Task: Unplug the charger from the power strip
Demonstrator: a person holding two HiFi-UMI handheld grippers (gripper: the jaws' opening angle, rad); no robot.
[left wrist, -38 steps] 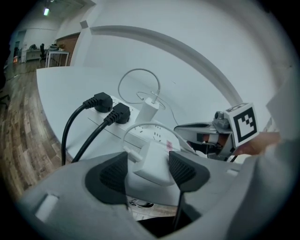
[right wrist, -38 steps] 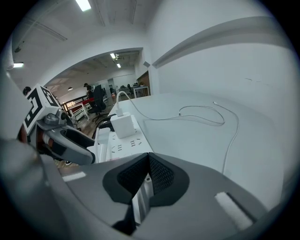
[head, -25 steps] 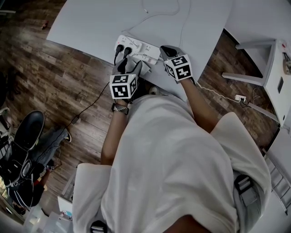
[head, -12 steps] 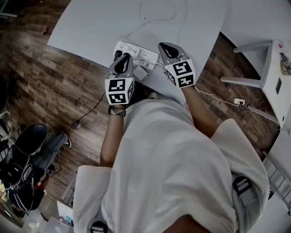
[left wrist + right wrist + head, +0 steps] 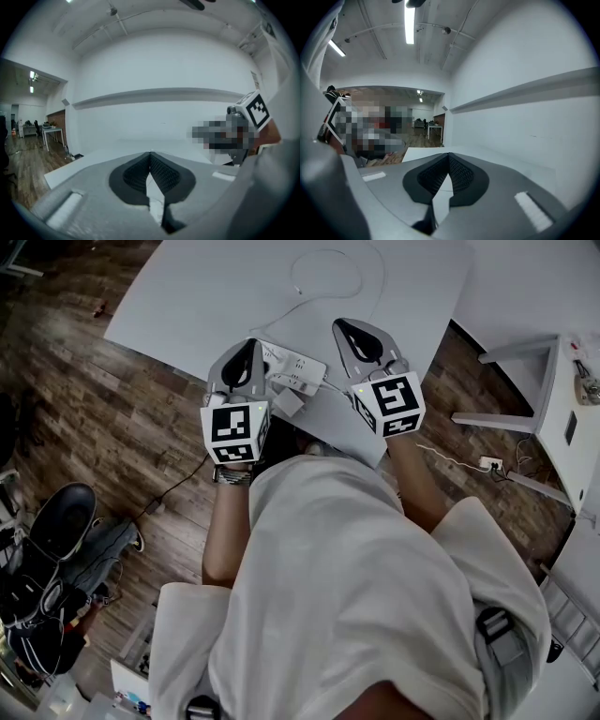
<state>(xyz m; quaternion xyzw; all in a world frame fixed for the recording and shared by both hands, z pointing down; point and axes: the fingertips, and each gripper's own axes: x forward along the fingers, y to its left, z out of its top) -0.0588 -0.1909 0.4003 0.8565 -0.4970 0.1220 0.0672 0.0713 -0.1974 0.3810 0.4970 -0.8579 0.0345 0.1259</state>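
"Head view, biggest thing first: what can go wrong on that worktop (image 5: 187,287)?" asks one.

"Its near edge worries me," answers the other. "The power strip (image 5: 298,364) sits close to it. The charger (image 5: 289,401) lies just beside the strip on the person's side, seemingly already out of its socket. I can't be sure, because the left gripper (image 5: 246,348) hangs over part of the strip. A gripper coming down could catch the charger's white lead and drag the charger over the edge."

"Is either gripper holding it?"

"No. The left gripper view shows jaws pressed together on nothing. The right gripper (image 5: 347,327), above the worktop beside the strip, is the same: pads together, empty. Both hang apart from the charger, so nothing steadies it."

"And around it?"

"The wooden floor (image 5: 94,399) wraps the worktop. A black chair (image 5: 58,521) stands well to the left and a white stand (image 5: 561,381) to the right. A black lead (image 5: 178,482) trails across the floor from below the worktop's edge; tugging it could shift the strip. A thin white cable (image 5: 297,279) loops on the far worktop, and a small white socket block (image 5: 489,463) lies on the floor near the stand. Only the grippers themselves block the way, hiding part of the strip from above."
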